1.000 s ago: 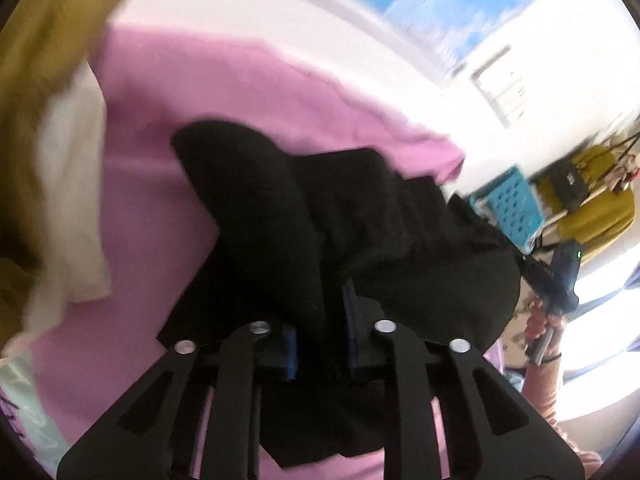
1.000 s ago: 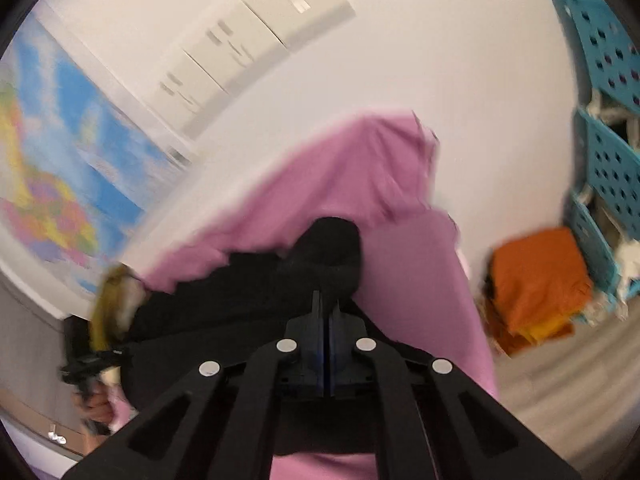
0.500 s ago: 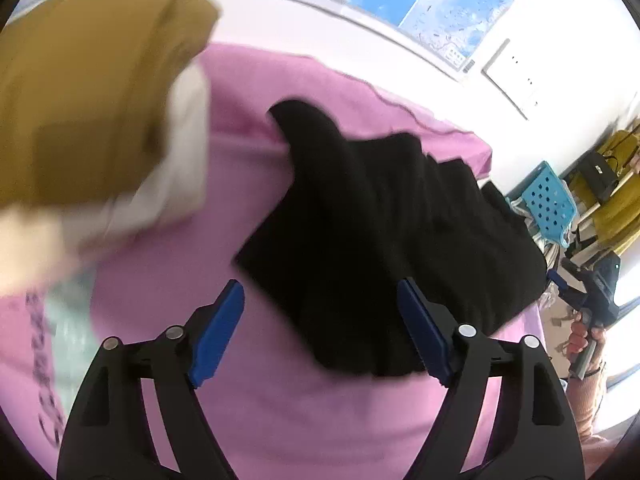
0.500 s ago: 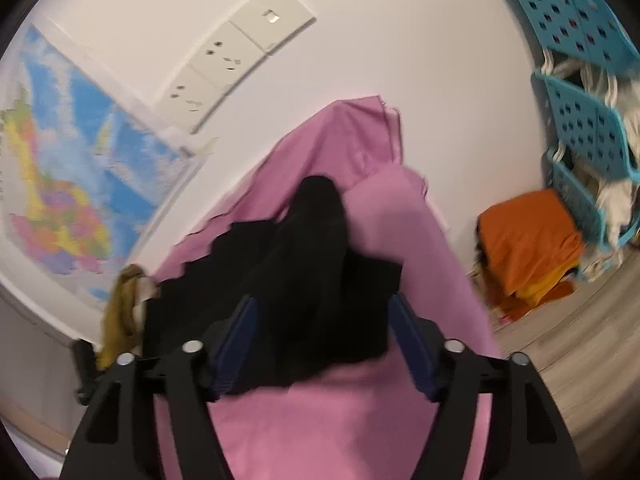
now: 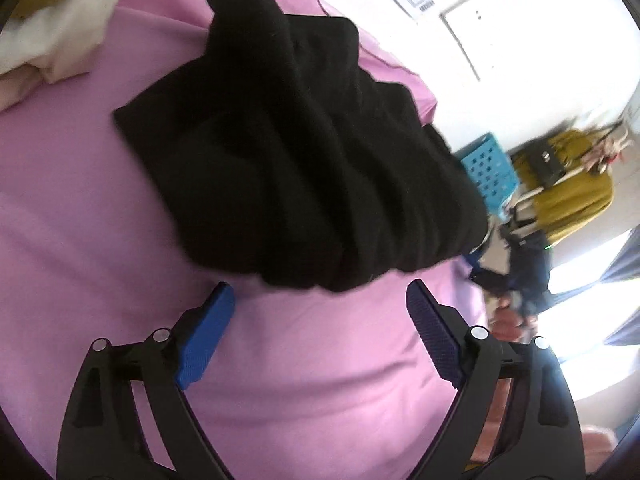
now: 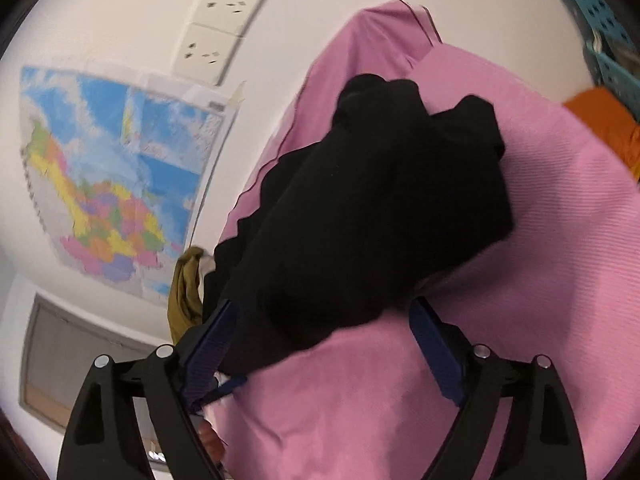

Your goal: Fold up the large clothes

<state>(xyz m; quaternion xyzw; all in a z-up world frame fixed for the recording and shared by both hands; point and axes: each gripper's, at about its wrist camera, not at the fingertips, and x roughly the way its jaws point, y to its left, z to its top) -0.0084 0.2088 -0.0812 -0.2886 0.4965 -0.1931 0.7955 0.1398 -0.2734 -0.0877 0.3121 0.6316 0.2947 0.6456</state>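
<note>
A black garment [image 5: 300,160] lies loosely folded and bunched on a pink sheet [image 5: 100,240]. My left gripper [image 5: 320,296] hovers just short of the garment's near edge. Its jaws are opening and only bare pink sheet lies between the blue pads [image 5: 204,340]. In the right wrist view the same black garment [image 6: 380,200] rests on the pink sheet [image 6: 540,240]. My right gripper [image 6: 320,308] has its jaws opening too. The garment's near edge lies between its fingers, and the pads [image 6: 436,344] do not press on it.
A mustard and white pile of clothes [image 5: 52,20] sits at the sheet's far left. Off the sheet's right side stand a blue crate [image 5: 490,168] and a rack with a mustard garment [image 5: 572,184]. Orange cloth [image 6: 608,120] lies on the floor; a map [image 6: 112,176] hangs on the wall.
Both grippers were shut on the black garment and have let it go, their jaws spreading wide. Both pulled back toward the near edge, and the garment now lies on the sheet.
</note>
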